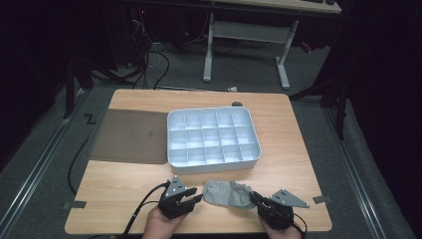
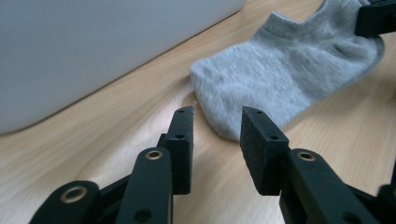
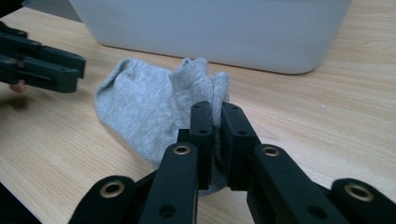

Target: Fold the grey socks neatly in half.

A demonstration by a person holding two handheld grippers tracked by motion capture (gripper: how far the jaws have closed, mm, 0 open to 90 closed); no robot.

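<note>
While the sock [image 1: 228, 194] lies on the table [image 1: 293, 149] between the two grippers, just in front of the near wall of the tray [image 1: 214, 167], only one of them has hold of it. The right gripper [image 3: 215, 114] is clenched on a fold at the sock's right end; in the right gripper view the grey fabric is pinched between the pads and pulled up into a small peak. The left gripper [image 2: 217, 122] has its jaws parted with nothing between them; its pads touch no cloth.

Position of the sock relative to the free jaws: in the left gripper view the rounded left end of the sock lies just ahead of the fingertips and slightly to their right, near but apart from them. The sock's long axis runs across the table, roughly parallel to the tray's near wall, from the left gripper towards the right one. The left hand [image 1: 158, 225] is therefore the nearer one to the unheld end.

Judgement: the next move appears to depend on the left gripper advancing along that axis to take the free end. The gap between its jaws looks adequate for flat fabric, but the end lies flush on the wood, so a low approach would be needed.

The lid [image 1: 130, 135] lies flat beside the tray, well apart from the work.
</note>
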